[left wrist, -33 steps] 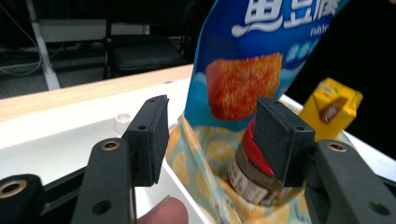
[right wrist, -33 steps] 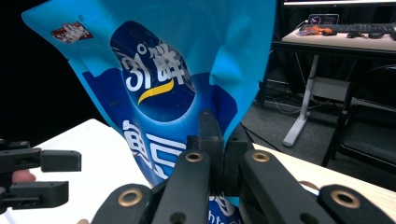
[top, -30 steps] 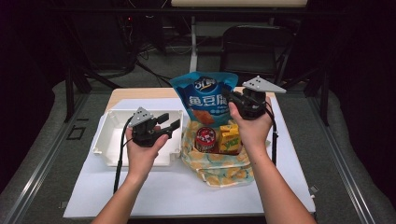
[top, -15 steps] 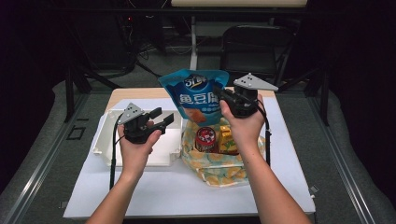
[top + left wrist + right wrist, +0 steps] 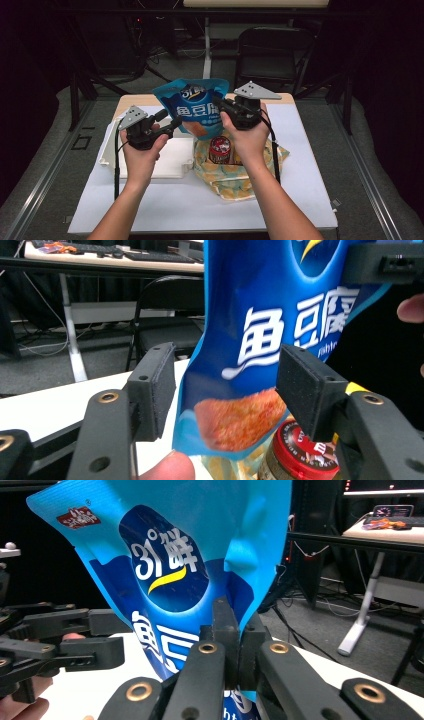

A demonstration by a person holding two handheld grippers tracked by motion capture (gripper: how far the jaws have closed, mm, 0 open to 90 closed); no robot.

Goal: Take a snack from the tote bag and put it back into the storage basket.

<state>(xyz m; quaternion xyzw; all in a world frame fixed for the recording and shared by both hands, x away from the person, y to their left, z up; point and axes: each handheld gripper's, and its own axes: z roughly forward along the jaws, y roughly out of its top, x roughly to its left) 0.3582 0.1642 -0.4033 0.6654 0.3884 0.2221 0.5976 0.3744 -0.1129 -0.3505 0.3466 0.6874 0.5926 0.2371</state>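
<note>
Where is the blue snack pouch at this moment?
In the high view the blue snack pouch hangs mid-table above the red-lidded jar, pinched at one edge by the right gripper, its other edge between the left gripper's open jaws.

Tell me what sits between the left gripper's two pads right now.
The blue snack bag, hanging untouched between the left gripper pads, seen in the left gripper view; the right gripper pinches it.

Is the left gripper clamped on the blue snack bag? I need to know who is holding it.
No, open: the left gripper fingers stand apart from the snack bag. The right gripper pinches it.
</note>
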